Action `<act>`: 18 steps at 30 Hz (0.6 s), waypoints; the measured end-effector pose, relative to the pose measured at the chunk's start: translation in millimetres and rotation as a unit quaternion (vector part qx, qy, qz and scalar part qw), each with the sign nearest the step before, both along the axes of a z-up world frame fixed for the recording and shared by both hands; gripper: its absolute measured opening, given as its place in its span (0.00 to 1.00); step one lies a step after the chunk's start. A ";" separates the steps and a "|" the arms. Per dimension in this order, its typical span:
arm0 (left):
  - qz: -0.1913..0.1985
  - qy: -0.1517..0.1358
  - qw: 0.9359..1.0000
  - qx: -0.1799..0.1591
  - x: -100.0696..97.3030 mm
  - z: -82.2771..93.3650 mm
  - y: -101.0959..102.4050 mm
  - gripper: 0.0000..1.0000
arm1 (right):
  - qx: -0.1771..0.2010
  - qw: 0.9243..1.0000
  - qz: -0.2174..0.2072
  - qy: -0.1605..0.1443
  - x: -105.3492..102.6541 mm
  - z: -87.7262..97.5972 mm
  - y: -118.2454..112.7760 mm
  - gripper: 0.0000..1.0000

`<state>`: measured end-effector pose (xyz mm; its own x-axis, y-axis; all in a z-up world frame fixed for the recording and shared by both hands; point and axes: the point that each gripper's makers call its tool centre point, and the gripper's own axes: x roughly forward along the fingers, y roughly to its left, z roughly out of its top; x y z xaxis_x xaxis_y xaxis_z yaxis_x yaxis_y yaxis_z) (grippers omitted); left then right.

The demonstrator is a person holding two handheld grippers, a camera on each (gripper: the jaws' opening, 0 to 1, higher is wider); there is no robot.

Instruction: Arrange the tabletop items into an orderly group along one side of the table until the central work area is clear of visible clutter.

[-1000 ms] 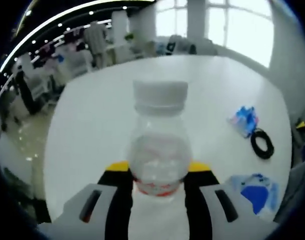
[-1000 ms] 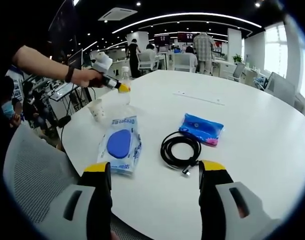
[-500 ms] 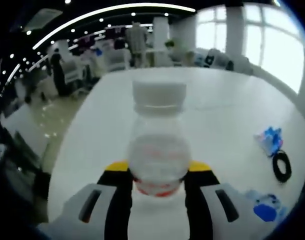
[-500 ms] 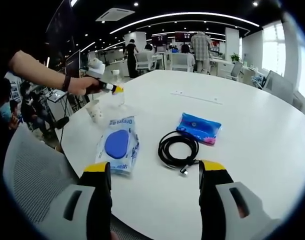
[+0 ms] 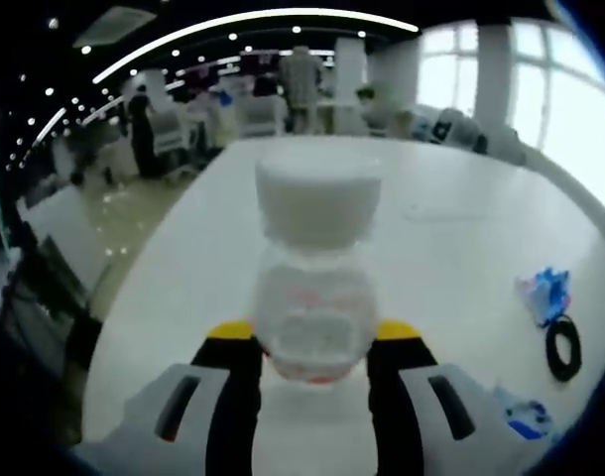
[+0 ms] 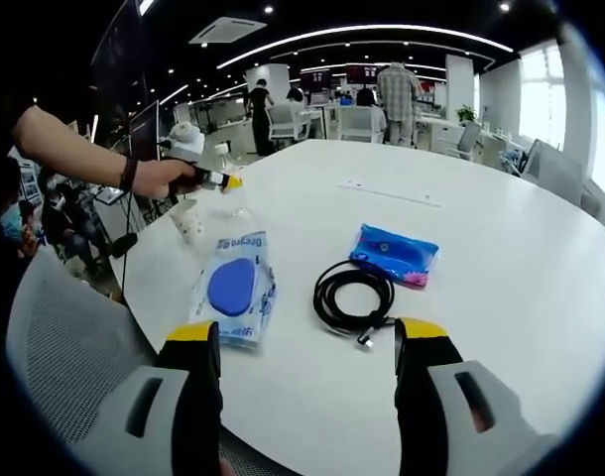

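Note:
A clear plastic bottle (image 5: 314,307) with a white cap stands between my left gripper's (image 5: 312,369) yellow-tipped jaws, which are shut on its lower body above the white table (image 5: 451,248). In the right gripper view a hand holds that left gripper (image 6: 227,182) near the table's far left edge, close to a small paper cup (image 6: 190,220). My right gripper (image 6: 307,369) is open over the near edge with nothing between its jaws. Beyond it lie a blue-and-white wipes pack (image 6: 233,288), a coiled black cable (image 6: 354,296) and a blue pouch (image 6: 394,254).
A grey mesh chair back (image 6: 64,347) stands at the near left of the table (image 6: 511,248). The pouch (image 5: 544,296), cable (image 5: 563,347) and wipes pack (image 5: 526,416) sit far right in the left gripper view. Desks, chairs and people fill the office behind.
The left gripper has swung a little further left and tipped, so the bottle's cap looms larger. The right gripper and the items on the table have stayed put.

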<state>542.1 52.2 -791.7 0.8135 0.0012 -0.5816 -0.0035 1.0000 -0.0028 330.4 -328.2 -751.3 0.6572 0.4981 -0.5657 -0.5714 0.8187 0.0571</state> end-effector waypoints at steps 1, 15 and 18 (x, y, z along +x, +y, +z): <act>0.000 0.001 1.000 0.001 -0.3 -0.1 -0.3 0.38 | 0.000 1.000 0.000 0.000 -0.1 -0.1 0.2 0.71; -0.055 -0.005 0.998 0.001 -1.8 10.5 -9.7 0.62 | 0.000 1.000 0.003 -0.001 -0.1 -0.4 1.5 0.71; -0.065 -0.015 0.998 0.003 -1.5 17.2 -7.8 0.63 | 0.001 1.000 0.003 -0.002 -0.1 -0.2 1.6 0.71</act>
